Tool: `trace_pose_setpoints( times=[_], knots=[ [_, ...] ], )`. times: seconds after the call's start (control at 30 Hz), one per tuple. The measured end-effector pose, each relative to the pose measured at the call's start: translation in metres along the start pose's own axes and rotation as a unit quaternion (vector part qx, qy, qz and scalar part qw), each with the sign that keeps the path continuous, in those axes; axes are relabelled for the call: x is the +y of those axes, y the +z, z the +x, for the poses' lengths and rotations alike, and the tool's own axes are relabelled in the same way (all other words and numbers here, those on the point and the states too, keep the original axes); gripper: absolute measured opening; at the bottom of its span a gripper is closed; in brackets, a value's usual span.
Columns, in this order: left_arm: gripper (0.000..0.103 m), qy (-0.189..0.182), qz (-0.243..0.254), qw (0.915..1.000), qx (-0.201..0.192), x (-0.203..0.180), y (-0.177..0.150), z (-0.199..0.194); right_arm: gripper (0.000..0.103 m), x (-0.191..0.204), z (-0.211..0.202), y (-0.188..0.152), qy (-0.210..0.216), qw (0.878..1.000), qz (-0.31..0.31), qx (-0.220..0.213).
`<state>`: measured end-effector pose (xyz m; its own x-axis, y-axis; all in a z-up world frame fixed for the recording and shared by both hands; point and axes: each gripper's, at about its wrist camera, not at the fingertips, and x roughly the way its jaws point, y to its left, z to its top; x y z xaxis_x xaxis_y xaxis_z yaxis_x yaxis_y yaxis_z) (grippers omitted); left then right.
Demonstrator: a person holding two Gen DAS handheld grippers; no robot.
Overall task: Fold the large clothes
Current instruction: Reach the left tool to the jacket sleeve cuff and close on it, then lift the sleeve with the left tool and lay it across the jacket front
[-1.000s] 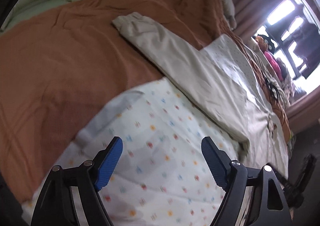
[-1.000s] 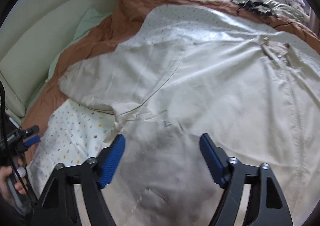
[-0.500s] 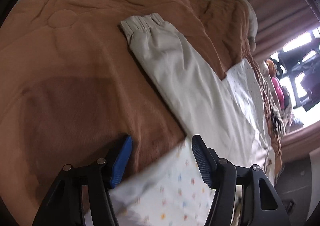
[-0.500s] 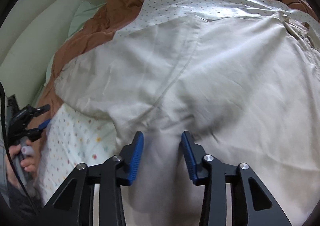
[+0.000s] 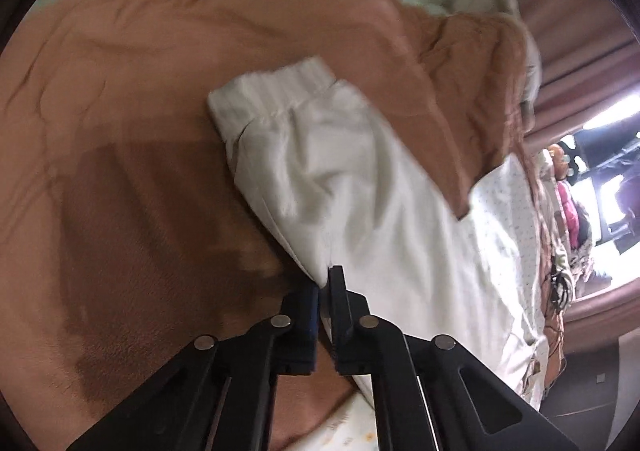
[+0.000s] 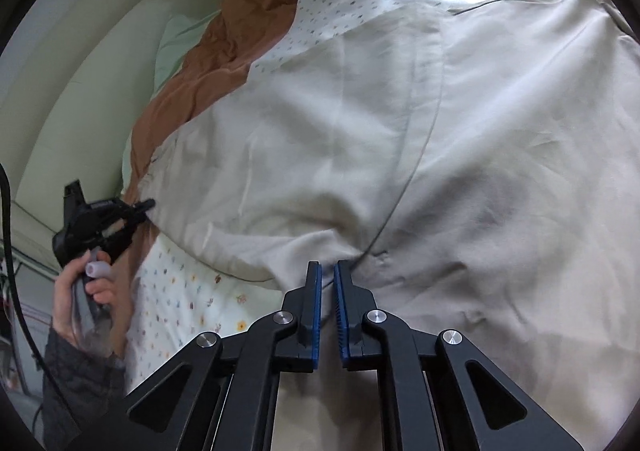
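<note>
- Now pinching on both sides: left claw clenched on the lower edge of the sleeve of the cream jacket, jaws having just been closing, fabric visibly nipped at the tips.
- Right claw likewise just been closing, pads nearly together, a small gather of the jacket caught near the underarm seam; how deep the bite goes cannot be told.
- Jacket spread flat on the bed, over a spotted sheet and a brown quilt; sleeve stretched out onto the quilt, ribbed cuff at the far end.
- Left claw's hand visible at the left edge of the right wrist view.
- Likely step: lifting the sleeve to fold it in over the body.
- Risk of slipping: thin, smooth cloth held only at the tips, so a quick pull could draw it out.
- Risk of catching the bedding: sleeve edge lies touching the quilt, so some quilt may be pinched too and dragged along.
- Risk of a skewed fold: uneven lift between the two sides, leaving the cuff trailing or the sleeve twisted.
- Risk of bunching the body panel if the right side hauls instead of anchoring.
</note>
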<state>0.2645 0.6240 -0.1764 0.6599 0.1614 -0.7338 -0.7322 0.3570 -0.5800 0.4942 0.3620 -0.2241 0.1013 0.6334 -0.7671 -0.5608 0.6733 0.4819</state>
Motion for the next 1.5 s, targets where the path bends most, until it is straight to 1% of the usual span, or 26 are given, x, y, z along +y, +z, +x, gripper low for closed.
trace_pose_setpoints(
  times=[0.07,0.17,0.2,0.3,0.33,0.43,0.53,0.57,0.63,0.7,0.83,0.87,0.9,1.07,1.27,1.43,1.5],
  knots=[
    [0.003,-0.016,0.019,0.9995,-0.017,-0.015,0.0,-0.017,0.01,0.0,0.004,-0.001,-0.004,1.0,-0.005,0.006],
    [0.002,-0.041,0.037,0.9979,-0.033,-0.038,0.002,-0.045,0.01,-0.001,0.003,0.001,0.002,1.0,-0.007,0.015],
    [0.002,-0.052,0.044,0.9968,-0.041,-0.048,0.002,-0.058,0.01,-0.002,0.0,0.001,0.003,1.0,-0.009,0.02],
    [0.002,-0.07,0.064,0.994,-0.055,-0.077,0.002,-0.085,0.01,-0.006,-0.013,-0.002,0.008,1.0,0.0,0.026],
    [0.002,-0.078,0.075,0.9923,-0.06,-0.092,0.0,-0.098,0.01,-0.007,-0.019,-0.004,0.011,1.0,0.006,0.027],
    [0.002,-0.101,0.094,0.988,-0.07,-0.122,-0.006,-0.123,0.013,-0.014,-0.046,-0.012,0.019,1.0,0.013,0.012],
    [0.002,-0.122,0.118,0.9824,-0.078,-0.153,-0.018,-0.149,0.013,-0.019,-0.072,-0.019,0.012,1.0,0.008,-0.004],
    [0.002,-0.126,0.122,0.9815,-0.077,-0.16,-0.021,-0.154,0.014,-0.022,-0.087,-0.022,0.006,1.0,0.006,-0.015],
    [0.002,-0.14,0.135,0.9781,-0.075,-0.182,-0.032,-0.168,0.02,-0.029,-0.106,-0.025,-0.004,0.999,0.007,-0.031],
    [0.002,-0.15,0.149,0.9744,-0.076,-0.205,-0.042,-0.177,0.039,-0.04,-0.133,-0.03,-0.013,0.998,0.015,-0.054],
    [0.002,-0.178,0.177,0.9658,-0.066,-0.249,-0.068,-0.188,0.052,-0.064,-0.178,-0.039,-0.028,0.995,0.029,-0.091],
    [0.002,-0.181,0.182,0.9645,-0.064,-0.256,-0.071,-0.187,0.057,-0.07,-0.19,-0.042,-0.033,0.994,0.034,-0.1],
    [0.002,-0.187,0.191,0.9617,-0.06,-0.268,-0.081,-0.19,0.058,-0.078,-0.203,-0.046,-0.036,0.992,0.04,-0.111],
    [0.002,-0.206,0.222,0.9521,-0.041,-0.306,-0.119,-0.191,0.059,-0.104,-0.246,-0.059,-0.047,0.987,0.06,-0.139],
    [0.002,-0.227,0.253,0.9404,-0.014,-0.351,-0.169,-0.188,0.059,-0.143,-0.291,-0.08,-0.045,0.982,0.089,-0.163],
    [0.002,-0.239,0.287,0.9276,0.013,-0.387,-0.215,-0.178,0.059,-0.173,-0.318,-0.101,-0.042,0.976,0.111,-0.182],
    [0.002,-0.241,0.296,0.9241,0.026,-0.395,-0.233,-0.172,0.059,-0.184,-0.327,-0.108,-0.041,0.974,0.12,-0.188]
  ],
)
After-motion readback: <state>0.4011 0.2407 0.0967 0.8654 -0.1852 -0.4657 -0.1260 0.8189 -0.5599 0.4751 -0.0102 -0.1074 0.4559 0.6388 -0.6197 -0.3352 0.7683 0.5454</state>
